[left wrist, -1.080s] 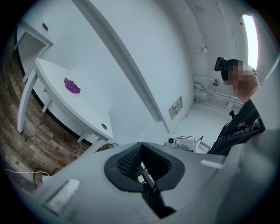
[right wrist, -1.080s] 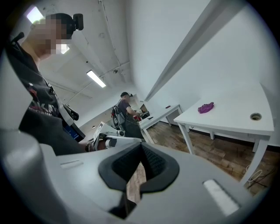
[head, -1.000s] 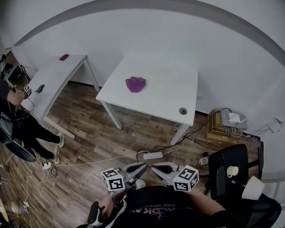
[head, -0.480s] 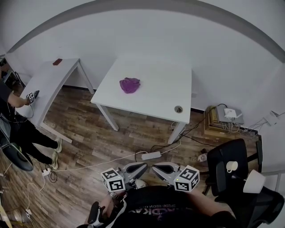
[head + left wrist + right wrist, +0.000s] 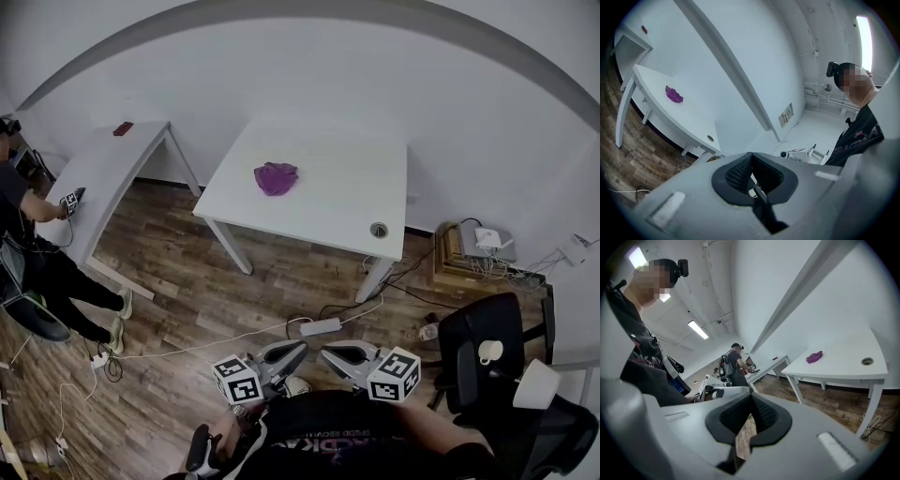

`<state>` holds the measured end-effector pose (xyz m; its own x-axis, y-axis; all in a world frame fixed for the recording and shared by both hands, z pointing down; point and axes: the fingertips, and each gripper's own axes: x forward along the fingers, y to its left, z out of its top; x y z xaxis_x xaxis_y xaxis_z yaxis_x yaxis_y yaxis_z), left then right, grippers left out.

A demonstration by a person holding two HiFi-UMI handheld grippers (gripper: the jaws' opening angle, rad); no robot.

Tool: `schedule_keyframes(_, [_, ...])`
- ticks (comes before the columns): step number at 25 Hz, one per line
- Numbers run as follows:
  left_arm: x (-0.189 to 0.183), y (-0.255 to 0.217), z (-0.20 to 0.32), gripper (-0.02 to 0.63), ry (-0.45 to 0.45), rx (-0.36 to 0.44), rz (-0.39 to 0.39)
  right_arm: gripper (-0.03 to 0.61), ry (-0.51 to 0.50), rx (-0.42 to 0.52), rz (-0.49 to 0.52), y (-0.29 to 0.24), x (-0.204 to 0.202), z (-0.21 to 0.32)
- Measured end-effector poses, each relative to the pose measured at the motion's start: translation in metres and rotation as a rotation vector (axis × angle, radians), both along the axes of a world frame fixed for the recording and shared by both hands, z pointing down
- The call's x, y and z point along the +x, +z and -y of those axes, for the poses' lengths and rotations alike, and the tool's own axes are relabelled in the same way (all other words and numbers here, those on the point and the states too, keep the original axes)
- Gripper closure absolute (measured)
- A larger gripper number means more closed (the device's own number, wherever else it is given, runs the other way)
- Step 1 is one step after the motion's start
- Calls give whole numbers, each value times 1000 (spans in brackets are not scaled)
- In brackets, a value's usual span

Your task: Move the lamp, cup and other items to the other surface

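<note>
Currently the left gripper (image 5: pixel 292 351) and right gripper (image 5: pixel 333 354) are hovering side by side, both closed and empty, facing the table (image 5: pixel 347 178) bearing a purple cloth (image 5: pixel 276 177).

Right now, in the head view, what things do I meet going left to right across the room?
person → red object → purple cloth → cable hole → cup → lamp

Cloth (image 5: pixel 276 177) lies on table (image 5: pixel 347 187); cup (image 5: pixel 488 352) beside lamp (image 5: pixel 535 392).
</note>
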<state>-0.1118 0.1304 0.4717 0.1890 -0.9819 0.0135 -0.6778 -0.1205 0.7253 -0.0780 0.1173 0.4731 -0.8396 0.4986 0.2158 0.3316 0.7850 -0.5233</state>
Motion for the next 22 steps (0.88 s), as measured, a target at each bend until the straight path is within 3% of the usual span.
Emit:
schedule_keyframes(16, [-15, 11, -13, 618, -107, 3, -49, 575, -81, 19, -20, 4, -7, -12])
schedule_keyframes(22, [-20, 10, -17, 618, -89, 11, -46, 575, -63, 15, -14, 2, -10, -16])
